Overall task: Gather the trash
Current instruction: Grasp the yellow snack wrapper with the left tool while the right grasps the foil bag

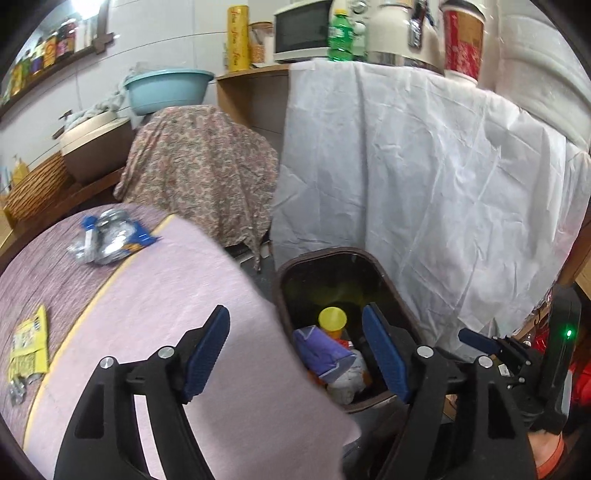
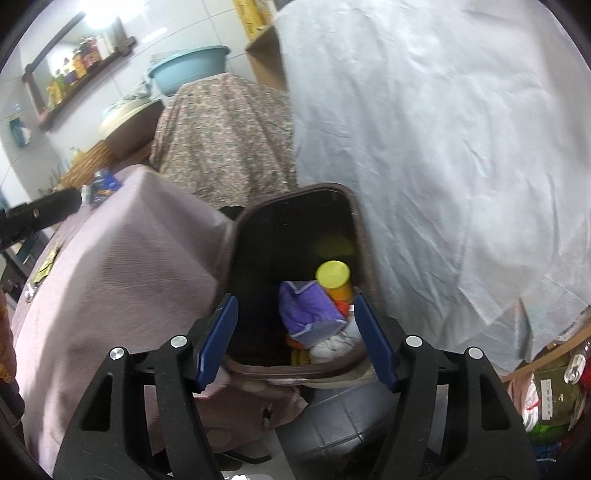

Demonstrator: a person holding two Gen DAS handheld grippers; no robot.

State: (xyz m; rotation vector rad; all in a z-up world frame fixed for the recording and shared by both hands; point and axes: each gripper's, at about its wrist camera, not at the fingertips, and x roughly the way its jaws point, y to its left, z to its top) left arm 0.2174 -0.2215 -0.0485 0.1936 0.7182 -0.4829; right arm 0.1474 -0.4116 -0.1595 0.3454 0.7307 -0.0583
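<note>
A dark brown trash bin (image 1: 288, 273) stands on the floor beside the pink-clothed table (image 1: 155, 295); it also shows in the right wrist view (image 2: 243, 221). Inside lie a yellow-capped can (image 2: 332, 275), a purple packet (image 2: 306, 310) and crumpled white paper (image 2: 328, 347). My left gripper (image 1: 295, 354) is open and empty, above the table edge and bin. My right gripper (image 2: 295, 338) is open and empty, just over the bin's near rim; it also shows in the left wrist view (image 1: 476, 341). On the table lie a silver-blue wrapper (image 1: 110, 236) and a yellow wrapper (image 1: 29, 343).
A white sheet (image 1: 424, 177) hangs over a counter right of the bin. A floral cloth (image 1: 199, 166) covers something behind it. A teal basin (image 1: 166, 88), microwave (image 1: 301, 29), green bottle (image 1: 340, 37) and red cup (image 1: 461, 40) stand beyond. Grey floor tiles (image 2: 340, 417) lie below.
</note>
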